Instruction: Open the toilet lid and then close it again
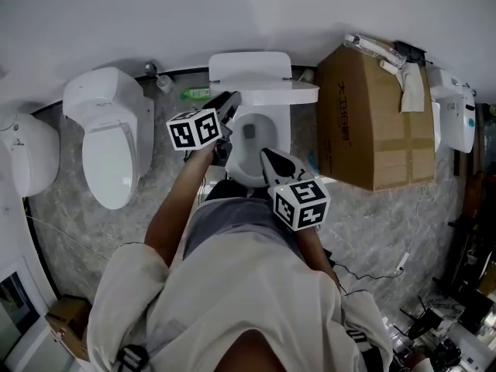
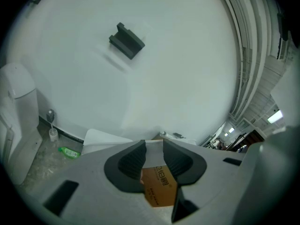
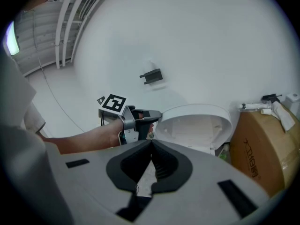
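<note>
Dark printed characters on the side of the cardboard box [image 1: 372,122] at 2 o'clock in the head view, showing again in the left gripper view, not legible in either. Black-and-white square markers on both gripper cubes. Label on the green bottle [image 1: 195,94] too small to make out.

At 11 o'clock of the bowl [image 1: 252,173], left gripper [image 1: 231,99] just beside the left edge of the toilet lid [image 1: 249,68]. Its fingers [image 2: 133,161] parted by a narrow gap, clamping nothing, only the box visible beyond. Contact with the lid rim impossible to confirm from any view. Over the bowl, at 6 o'clock from the lid, right gripper [image 1: 265,156] with fingers [image 3: 131,165] closed tip to tip, empty.

Lid raised, upright against the wall at 12 o'clock, underside facing out in the right gripper view. Bowl largely hidden behind arms and grippers. At 9 o'clock, a second toilet [image 1: 108,142] with lid down. White fixtures at both side edges cut off by the frame.
</note>
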The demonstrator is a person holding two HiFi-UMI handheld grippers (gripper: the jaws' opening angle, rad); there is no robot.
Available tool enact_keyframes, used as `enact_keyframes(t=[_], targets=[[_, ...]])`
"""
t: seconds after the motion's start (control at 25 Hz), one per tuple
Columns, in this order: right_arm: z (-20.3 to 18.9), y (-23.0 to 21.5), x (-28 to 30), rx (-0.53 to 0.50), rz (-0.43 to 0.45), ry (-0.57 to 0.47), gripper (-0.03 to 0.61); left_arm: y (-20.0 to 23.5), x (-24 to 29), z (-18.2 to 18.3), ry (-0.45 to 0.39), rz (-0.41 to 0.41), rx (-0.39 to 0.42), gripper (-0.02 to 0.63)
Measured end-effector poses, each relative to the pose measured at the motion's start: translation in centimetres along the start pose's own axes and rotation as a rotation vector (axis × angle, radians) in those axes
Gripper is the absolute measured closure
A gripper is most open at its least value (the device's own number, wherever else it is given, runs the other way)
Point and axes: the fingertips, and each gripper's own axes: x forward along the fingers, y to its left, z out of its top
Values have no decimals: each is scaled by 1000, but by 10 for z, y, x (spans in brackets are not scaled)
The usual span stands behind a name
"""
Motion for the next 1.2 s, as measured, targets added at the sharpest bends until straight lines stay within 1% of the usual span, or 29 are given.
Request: enact_keyframes(t=[0.36, 0.68, 0.84, 0.96, 1.04, 1.12, 1.2], targets=[[8, -13, 1, 12, -17, -2, 568, 2, 18, 31, -38, 7, 29, 502], [12, -15, 5, -7, -22, 15, 568, 4, 27, 50, -42, -2, 38, 506], [16, -17, 5, -25, -28, 13, 568, 5, 33, 60, -69, 14, 91, 506], [19, -19, 5, -31, -35, 12, 568, 6, 36, 66, -76, 19, 105, 506], [23, -21, 4, -41, -43, 6, 568, 6, 39, 72, -81, 27, 128, 508], [28, -20, 4, -48, -45, -3, 568, 6, 43, 78, -82, 37, 162, 515], [31, -20, 3, -45, -46, -8, 568, 6, 47, 84, -80, 40, 174, 529]])
